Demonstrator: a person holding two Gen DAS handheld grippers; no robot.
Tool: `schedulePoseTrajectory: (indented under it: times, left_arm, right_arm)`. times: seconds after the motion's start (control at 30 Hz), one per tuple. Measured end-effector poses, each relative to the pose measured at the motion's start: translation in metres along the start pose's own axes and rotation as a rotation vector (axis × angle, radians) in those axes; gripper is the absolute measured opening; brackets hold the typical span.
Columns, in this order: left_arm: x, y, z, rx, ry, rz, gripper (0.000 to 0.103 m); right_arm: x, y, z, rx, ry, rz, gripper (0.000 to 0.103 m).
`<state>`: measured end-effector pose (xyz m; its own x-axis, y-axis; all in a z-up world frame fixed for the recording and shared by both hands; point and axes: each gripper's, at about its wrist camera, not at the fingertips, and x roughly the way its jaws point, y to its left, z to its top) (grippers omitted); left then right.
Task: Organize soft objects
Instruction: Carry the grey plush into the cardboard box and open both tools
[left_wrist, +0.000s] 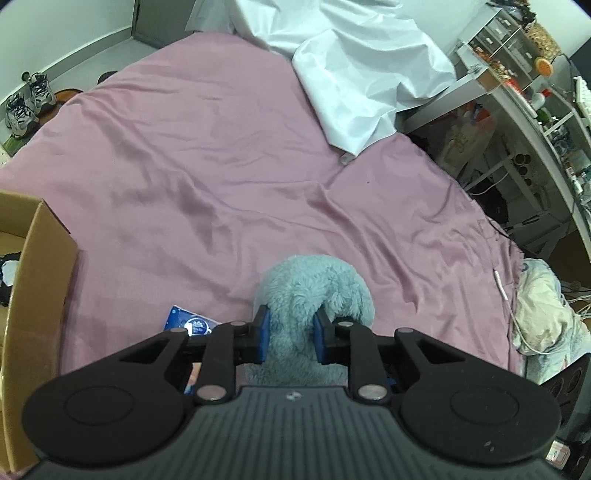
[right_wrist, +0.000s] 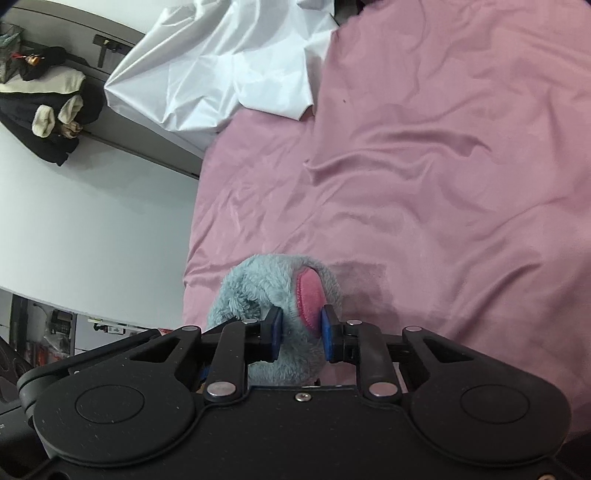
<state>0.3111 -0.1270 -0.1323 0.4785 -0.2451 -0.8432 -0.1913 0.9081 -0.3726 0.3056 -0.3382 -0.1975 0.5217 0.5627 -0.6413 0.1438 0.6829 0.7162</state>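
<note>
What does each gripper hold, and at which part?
Both are shut on the blue plush toy: the left gripper on a furry limb, the right gripper beside its pink patch.

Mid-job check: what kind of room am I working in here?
Most likely a lived-in bedroom. A bed under a pink sheet fills both views, sneakers sit on the floor by the wall, and cluttered shelves stand beside the bed. Clothes hang on the wall.

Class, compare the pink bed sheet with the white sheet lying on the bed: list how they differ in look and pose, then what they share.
1. The pink bed sheet is pink; the white sheet is white.
2. The pink bed sheet is spread over the bed; the white sheet is bunched in a heap at the far end.
Shared: both are smooth, creased fabric.
</note>
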Motion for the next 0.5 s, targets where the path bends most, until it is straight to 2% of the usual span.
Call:
schedulePoseTrajectory:
  times: [0.5]
  left_arm:
    - [-0.058,0.004,-0.022,-0.011,-0.082,-0.010,0.022]
  right_arm:
    - [-0.033,0.034,-0.021,-0.087,-0.026,0.027,0.021]
